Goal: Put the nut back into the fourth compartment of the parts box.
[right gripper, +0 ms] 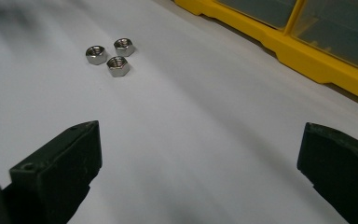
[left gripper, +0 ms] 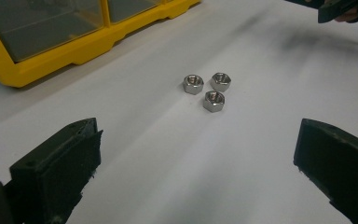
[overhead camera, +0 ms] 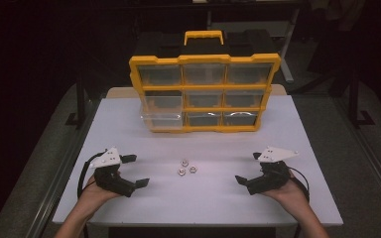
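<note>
Nuts (overhead camera: 186,167): three, between two tongs (overhead camera: 135,171)

Three nuts (overhead camera: 186,167) between spread left claw (overhead camera: 135,171), right claw (overhead camera: 248,167).

White table top (overhead camera: 297,124), rectangular, set on a grey floor (overhead camera: 357,163); yellow organiser case (overhead camera: 204,94) standing upright near the far edge, three rows of three clear drawers, bottom-left drawer (overhead camera: 162,120) protruding slightly; yellow carry handle (overhead camera: 204,35) on top.
</note>
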The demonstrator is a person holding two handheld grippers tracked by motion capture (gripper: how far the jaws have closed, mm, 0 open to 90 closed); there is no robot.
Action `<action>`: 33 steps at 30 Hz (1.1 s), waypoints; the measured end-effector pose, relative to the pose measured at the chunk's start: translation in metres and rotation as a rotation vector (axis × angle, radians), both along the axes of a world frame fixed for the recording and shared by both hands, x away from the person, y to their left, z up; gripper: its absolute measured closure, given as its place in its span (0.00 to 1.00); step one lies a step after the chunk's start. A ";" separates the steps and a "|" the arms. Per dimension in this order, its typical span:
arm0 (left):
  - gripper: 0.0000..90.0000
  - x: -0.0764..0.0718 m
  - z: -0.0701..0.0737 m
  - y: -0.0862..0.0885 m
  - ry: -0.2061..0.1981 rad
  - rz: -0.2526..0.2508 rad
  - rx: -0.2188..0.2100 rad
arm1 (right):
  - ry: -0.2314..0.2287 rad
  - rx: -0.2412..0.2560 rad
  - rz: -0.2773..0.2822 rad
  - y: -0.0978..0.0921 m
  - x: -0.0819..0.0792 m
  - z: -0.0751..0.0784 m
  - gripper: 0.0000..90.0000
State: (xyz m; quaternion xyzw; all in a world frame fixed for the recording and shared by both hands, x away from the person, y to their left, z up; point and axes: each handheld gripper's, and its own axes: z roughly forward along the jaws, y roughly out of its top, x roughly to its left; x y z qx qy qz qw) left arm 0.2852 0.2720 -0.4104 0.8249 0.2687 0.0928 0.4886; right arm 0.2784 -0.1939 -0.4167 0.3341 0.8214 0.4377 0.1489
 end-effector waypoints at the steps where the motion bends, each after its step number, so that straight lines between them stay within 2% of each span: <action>1: 0.01 0.000 0.000 -0.001 0.002 -0.002 -0.006 | 0.000 0.001 0.001 0.000 0.000 0.000 0.00; 5: 0.01 -0.001 0.000 -0.002 -0.001 -0.013 0.009 | 0.006 0.009 0.008 0.000 0.001 0.001 0.00; 10: 0.01 -0.003 0.000 -0.001 -0.007 -0.012 0.000 | 0.008 0.004 0.009 0.002 0.002 0.000 0.00; 20: 0.01 -0.001 -0.004 -0.004 -0.009 -0.022 0.014 | 0.008 0.012 0.029 0.012 0.009 0.006 0.00; 33: 0.01 0.001 -0.003 -0.003 -0.010 -0.012 -0.007 | 0.019 -0.004 0.068 0.030 0.023 0.011 0.00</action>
